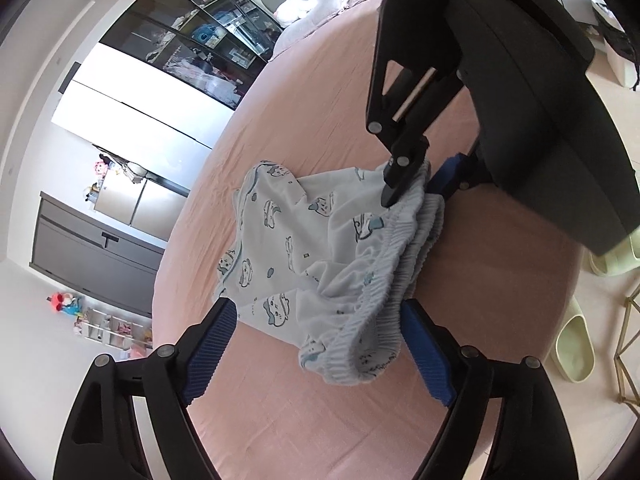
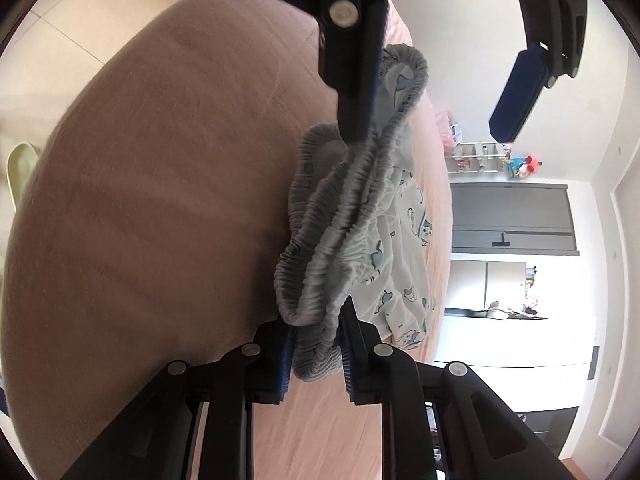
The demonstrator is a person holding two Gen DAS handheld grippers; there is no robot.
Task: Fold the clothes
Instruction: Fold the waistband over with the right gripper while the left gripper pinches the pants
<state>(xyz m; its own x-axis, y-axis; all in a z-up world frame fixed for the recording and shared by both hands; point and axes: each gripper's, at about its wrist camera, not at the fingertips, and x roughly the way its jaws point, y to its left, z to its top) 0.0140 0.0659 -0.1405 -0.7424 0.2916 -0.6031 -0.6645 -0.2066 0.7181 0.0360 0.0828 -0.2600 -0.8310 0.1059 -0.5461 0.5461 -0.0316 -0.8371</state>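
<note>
A pair of white shorts (image 1: 304, 248) with blue cartoon prints and a ruffled light-blue elastic waistband (image 1: 384, 280) lies crumpled on the pink bed sheet (image 1: 320, 412). My left gripper (image 1: 320, 344) is open, its blue pads (image 1: 212, 344) on either side of the near waistband end. My right gripper (image 2: 316, 356) is shut on the waistband (image 2: 336, 224) at its other end; it also shows in the left wrist view (image 1: 416, 184). In the right wrist view the left gripper (image 2: 436, 92) hangs open over the waistband.
The bed edge runs along the right, with pale green slippers (image 1: 572, 352) and a gold wire frame (image 1: 628, 340) on the floor. Pillows and bedding (image 1: 316, 4) lie at the far end. Dark cabinets (image 1: 192, 44) and a grey dresser (image 1: 92, 256) line the wall.
</note>
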